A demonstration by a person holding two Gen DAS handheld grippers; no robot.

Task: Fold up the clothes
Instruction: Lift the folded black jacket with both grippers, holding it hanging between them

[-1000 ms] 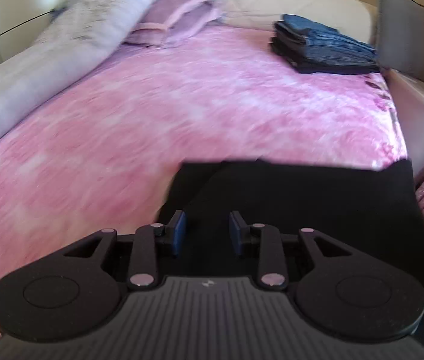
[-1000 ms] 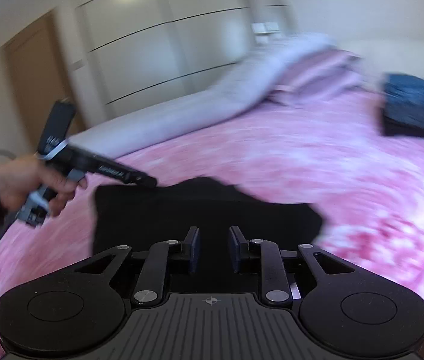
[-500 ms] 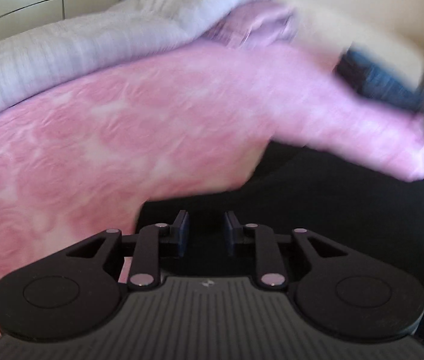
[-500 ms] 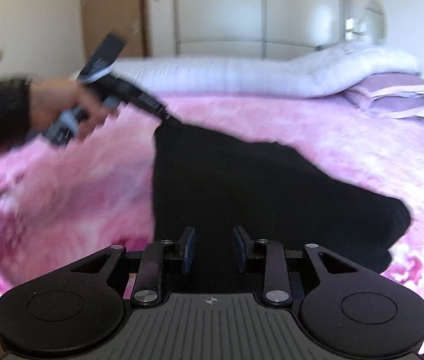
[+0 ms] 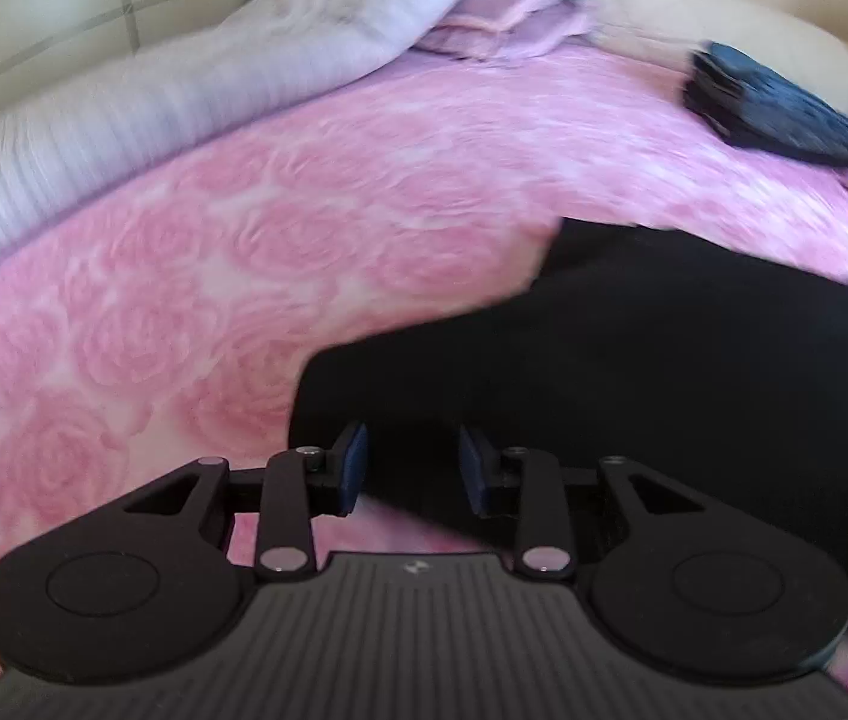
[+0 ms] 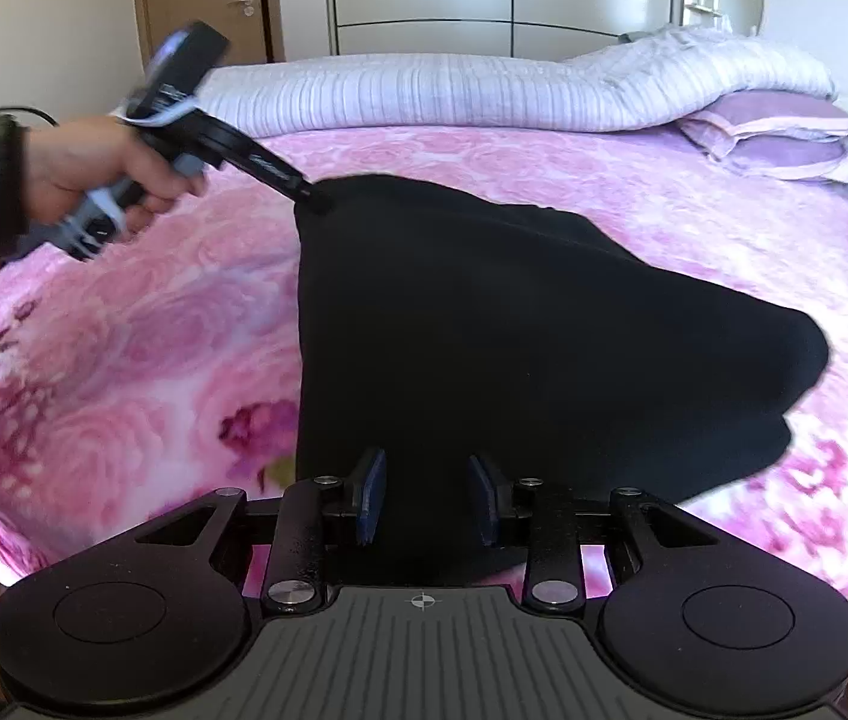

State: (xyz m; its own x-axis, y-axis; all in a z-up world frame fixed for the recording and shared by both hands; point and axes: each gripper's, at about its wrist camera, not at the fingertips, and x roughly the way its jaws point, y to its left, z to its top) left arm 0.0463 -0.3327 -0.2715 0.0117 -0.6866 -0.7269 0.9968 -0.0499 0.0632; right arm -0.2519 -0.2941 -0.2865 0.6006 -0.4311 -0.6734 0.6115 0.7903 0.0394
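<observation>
Both the left gripper (image 6: 312, 203) and right gripper (image 6: 427, 495) pinch the black garment (image 6: 514, 324), lifting it off the pink bedspread (image 6: 123, 330); laying it flat likely follows.

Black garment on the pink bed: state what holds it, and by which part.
Left gripper pinches the black fabric garment at its far corner; right gripper has its near edge between visibly parted fingers, grip uncertain.
</observation>
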